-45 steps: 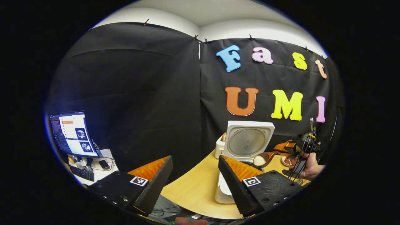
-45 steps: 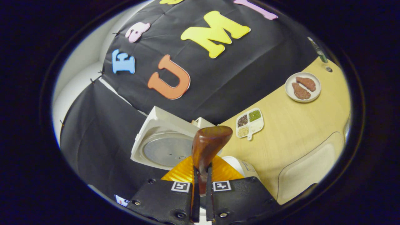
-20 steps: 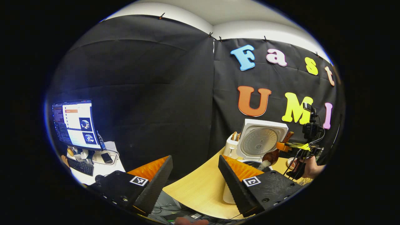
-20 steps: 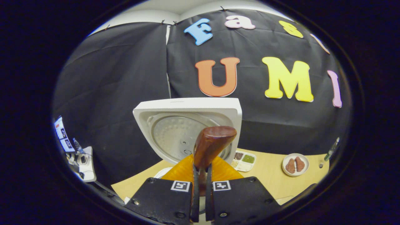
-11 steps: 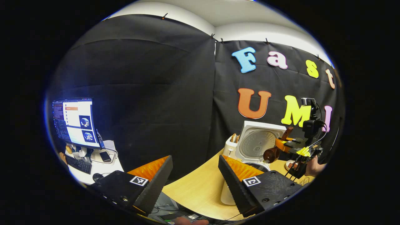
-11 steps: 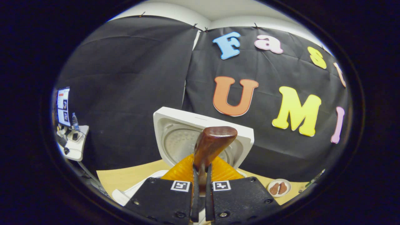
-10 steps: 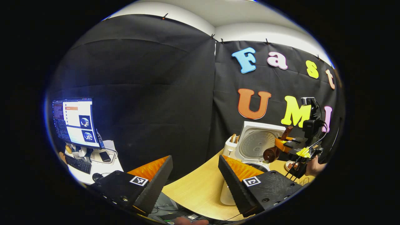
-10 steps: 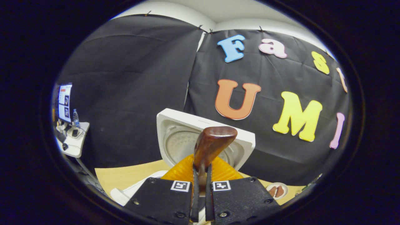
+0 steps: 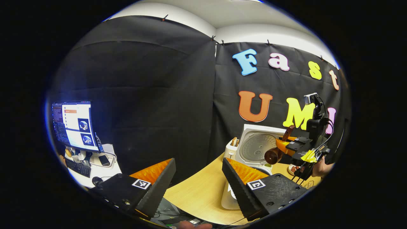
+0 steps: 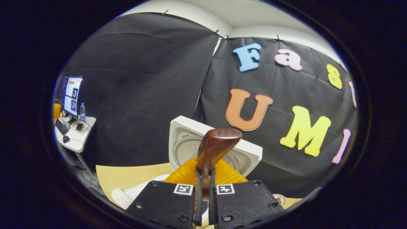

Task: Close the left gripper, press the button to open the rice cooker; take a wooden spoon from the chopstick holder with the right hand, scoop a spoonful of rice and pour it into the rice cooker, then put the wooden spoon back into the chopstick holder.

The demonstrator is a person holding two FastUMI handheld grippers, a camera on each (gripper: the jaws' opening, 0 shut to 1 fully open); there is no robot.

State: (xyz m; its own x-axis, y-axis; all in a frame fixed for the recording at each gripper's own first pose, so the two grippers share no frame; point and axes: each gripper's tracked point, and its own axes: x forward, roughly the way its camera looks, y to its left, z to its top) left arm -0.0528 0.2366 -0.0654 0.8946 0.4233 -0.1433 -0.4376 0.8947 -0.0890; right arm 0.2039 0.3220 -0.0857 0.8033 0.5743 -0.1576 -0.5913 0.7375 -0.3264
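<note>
Left gripper view: my left gripper [image 9: 198, 178] has its jaws spread wide, nothing between them, sitting off the bench's [image 9: 197, 190] near edge. Past its right finger I see the rice cooker [image 9: 254, 149] on the bench, lid up and standing near vertical with the metal inner plate facing me; white body partly hidden behind that finger. Chopstick holder [image 9: 233, 149] stands just beside the cooker on its left side, close to the bench's far edge by the wall, with brown handle tips poking out of the top. Right gripper [image 9: 291, 145] hangs in the air in front of the raised lid, clamped on the wooden spoon [image 9: 276, 151]. Bowl end points down-left above the cooker's open top, handle end sticks up past the fingers. I can't tell if any rice is in the bowl. A hand [image 9: 319, 167] holds that gripper from below right. Off to the left, a monitor [image 9: 74, 125] on a separate side desk.

Right gripper view: right gripper [image 10: 203, 190] has its fingers pinched tight on the spoon handle, both pressing on it. Handle end rises straight up the middle. Cooker lid [image 10: 216, 149] is directly behind it, upright. A strip of bench shows at lower left, and the monitor sits far left.
</note>
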